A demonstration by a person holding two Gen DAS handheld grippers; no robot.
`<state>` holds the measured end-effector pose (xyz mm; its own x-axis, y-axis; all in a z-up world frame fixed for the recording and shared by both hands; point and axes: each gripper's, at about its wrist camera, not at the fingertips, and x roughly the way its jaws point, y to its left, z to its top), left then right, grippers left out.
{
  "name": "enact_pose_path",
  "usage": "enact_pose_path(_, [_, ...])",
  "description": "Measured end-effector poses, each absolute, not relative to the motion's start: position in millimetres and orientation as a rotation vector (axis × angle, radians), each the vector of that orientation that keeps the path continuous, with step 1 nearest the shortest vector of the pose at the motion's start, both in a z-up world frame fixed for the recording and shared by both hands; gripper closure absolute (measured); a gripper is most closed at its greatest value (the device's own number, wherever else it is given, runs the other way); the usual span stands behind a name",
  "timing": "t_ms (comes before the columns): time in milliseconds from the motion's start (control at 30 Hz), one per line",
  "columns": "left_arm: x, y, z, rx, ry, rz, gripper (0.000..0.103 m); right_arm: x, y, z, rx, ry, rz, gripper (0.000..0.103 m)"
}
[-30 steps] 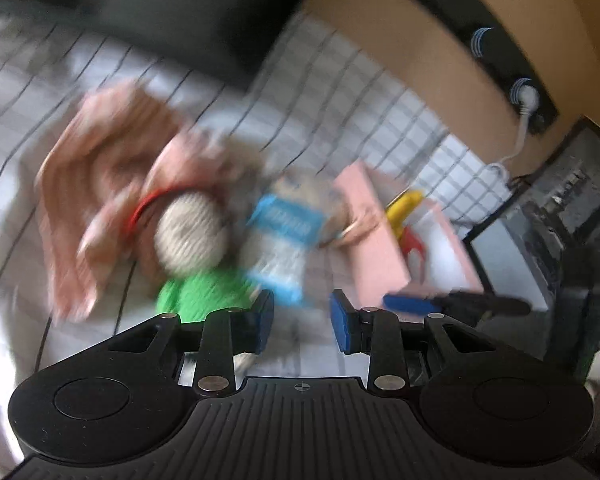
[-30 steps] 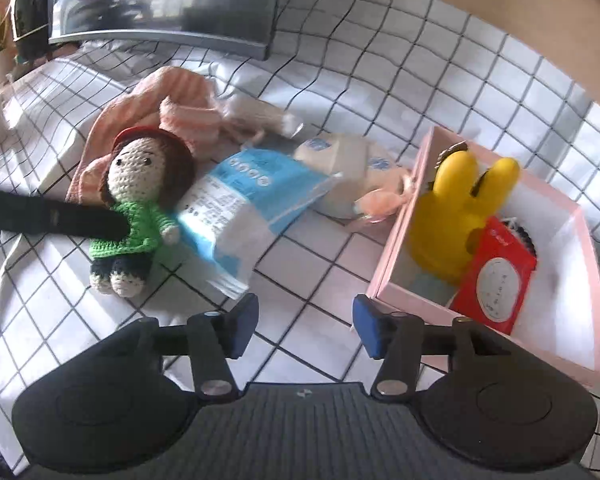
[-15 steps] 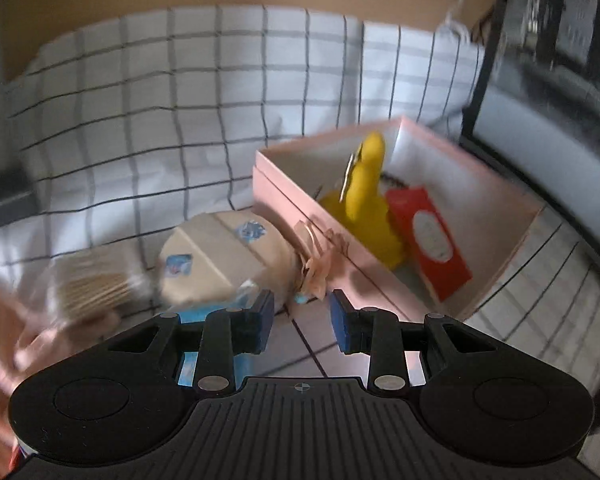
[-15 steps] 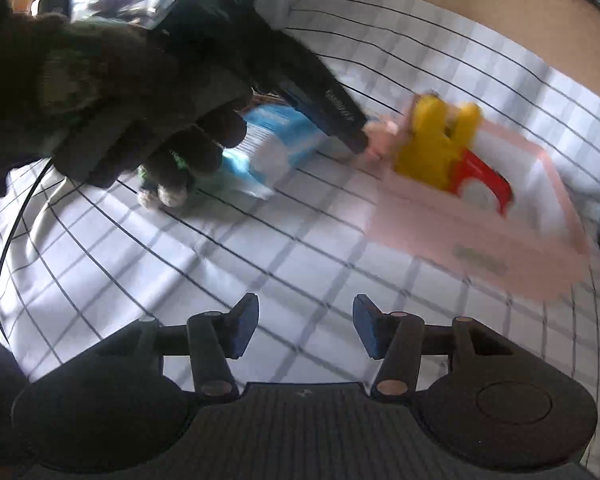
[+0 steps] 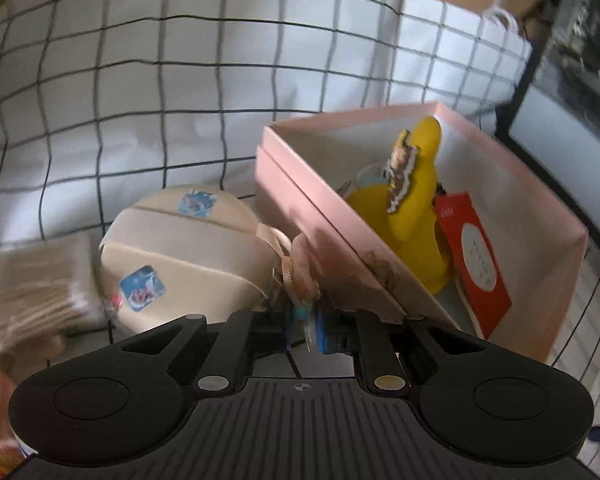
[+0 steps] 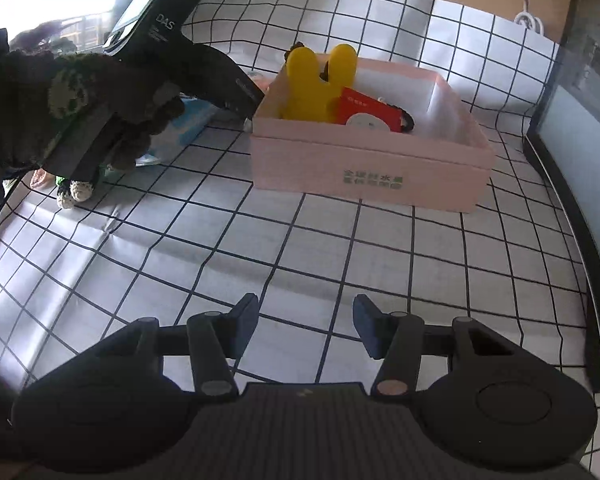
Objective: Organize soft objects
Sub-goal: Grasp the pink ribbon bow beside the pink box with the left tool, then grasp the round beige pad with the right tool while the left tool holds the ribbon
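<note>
A pink box (image 5: 548, 224) (image 6: 372, 160) holds a yellow bunny toy (image 5: 408, 216) (image 6: 320, 80) and a red card (image 5: 476, 260) (image 6: 364, 114). My left gripper (image 5: 305, 326) is shut on a small peach ribbon charm (image 5: 302, 276) that lies against the box's left wall, beside a beige pouch with blue stickers (image 5: 184, 248). In the right wrist view the left gripper (image 6: 244, 92) reaches to the box's left corner. My right gripper (image 6: 305, 330) is open and empty above the checked cloth, well in front of the box.
A packet of cotton swabs (image 5: 40, 284) lies left of the pouch. A blue-white packet (image 6: 188, 124) and a crochet doll's feet (image 6: 74, 194) show under the gloved hand. A dark monitor (image 6: 580, 92) stands at the right edge. The checked cloth (image 6: 260, 240) covers the table.
My left gripper moved in toward the box's left wall and shut on the peach charm. My right gripper pulled back and lower, staying open.
</note>
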<state>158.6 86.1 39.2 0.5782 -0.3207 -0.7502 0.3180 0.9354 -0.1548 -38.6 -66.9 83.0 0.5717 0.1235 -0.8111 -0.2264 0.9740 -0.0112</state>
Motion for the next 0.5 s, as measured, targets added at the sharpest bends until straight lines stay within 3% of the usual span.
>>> enact_pose_path(167, [132.0, 103.7, 55.3, -0.05, 0.759, -0.355, 0.091, -32.0, -54.9, 85.1, -0.15, 0.923, 0.245, 0.051])
enact_pose_path(367, [68.4, 136.2, 77.2, -0.225, 0.737, -0.373, 0.091, -21.4, -29.1, 83.7, -0.199, 0.917, 0.322, 0.05])
enact_pose_path(500, [2.1, 164.7, 88.0, -0.301, 0.73, -0.36, 0.091, -11.9, -6.9, 83.9, -0.224, 0.894, 0.396, 0.043])
